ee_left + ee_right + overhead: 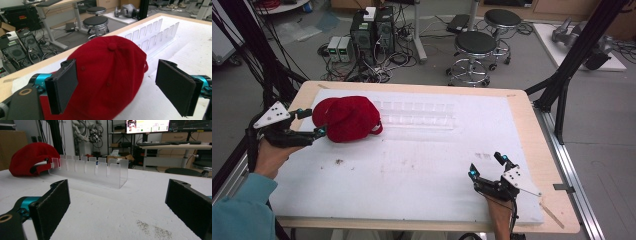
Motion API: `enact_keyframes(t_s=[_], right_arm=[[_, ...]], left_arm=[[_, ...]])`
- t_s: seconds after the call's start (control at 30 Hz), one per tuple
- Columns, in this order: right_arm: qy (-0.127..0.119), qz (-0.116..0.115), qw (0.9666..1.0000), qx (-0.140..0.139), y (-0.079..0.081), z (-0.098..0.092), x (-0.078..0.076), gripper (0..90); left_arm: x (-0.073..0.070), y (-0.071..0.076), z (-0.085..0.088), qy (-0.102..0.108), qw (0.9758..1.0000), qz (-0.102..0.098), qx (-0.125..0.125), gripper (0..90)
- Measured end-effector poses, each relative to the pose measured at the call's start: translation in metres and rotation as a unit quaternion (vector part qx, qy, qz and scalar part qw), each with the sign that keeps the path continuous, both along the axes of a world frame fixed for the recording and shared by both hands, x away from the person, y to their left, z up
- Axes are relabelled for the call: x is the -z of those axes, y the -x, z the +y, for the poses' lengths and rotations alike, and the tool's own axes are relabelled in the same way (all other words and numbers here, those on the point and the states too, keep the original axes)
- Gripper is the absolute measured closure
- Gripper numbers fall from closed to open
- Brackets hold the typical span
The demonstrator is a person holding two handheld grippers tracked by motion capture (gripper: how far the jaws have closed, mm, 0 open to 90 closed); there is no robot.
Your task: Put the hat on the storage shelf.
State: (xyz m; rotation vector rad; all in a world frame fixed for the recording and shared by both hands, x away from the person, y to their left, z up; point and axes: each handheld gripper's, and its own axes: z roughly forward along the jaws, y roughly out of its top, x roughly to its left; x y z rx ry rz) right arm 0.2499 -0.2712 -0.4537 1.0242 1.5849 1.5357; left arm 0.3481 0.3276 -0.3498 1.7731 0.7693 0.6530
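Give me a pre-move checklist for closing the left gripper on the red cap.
1. Left gripper open wide: ok.
2. Red fabric baseball cap between its jaws: ok, crown sits in the gap.
3. Pads touching fabric: cannot tell.
4. Clear slotted plastic rack outside the jaws: ok, it lies beyond the cap.
5. Right gripper out of the way: ok, open, far across the white foam mat.

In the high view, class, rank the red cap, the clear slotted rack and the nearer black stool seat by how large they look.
1. Clear slotted rack, widest.
2. Red cap.
3. Nearer black stool seat, though it stands farther from the camera, so its true size is unsure.
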Motion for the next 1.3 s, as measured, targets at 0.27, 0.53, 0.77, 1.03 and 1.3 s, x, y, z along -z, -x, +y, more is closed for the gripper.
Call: enact_keyframes(t_s=[0.27,0.53,0.77,1.03,1.3], right_arm=[[-0.001,0.000,1.0000,0.001,0.000,0.000,0.000,4.7],[-0.001,-0.001,1.0000,0.002,-0.001,0.000,0.000,4.7],[-0.001,0.000,1.0000,0.002,-0.001,-0.001,0.000,4.7],[-0.003,0.001,1.0000,0.001,-0.001,-0.001,0.000,4.7],[-0.005,0.001,1.0000,0.002,-0.001,-0.001,0.000,4.7]], left_arm=[[-0.007,-0.030,-0.005,-0.007,0.9999,0.012,0.003,18.2],[0.007,-0.052,-0.013,-0.022,0.9990,0.038,-0.008,18.1],[0.022,-0.065,-0.020,-0.039,0.9972,0.062,-0.020,18.1],[0.031,-0.070,-0.028,-0.072,0.9940,0.076,-0.033,19.5],[0.038,-0.071,-0.028,-0.093,0.9897,0.101,-0.039,25.6]])
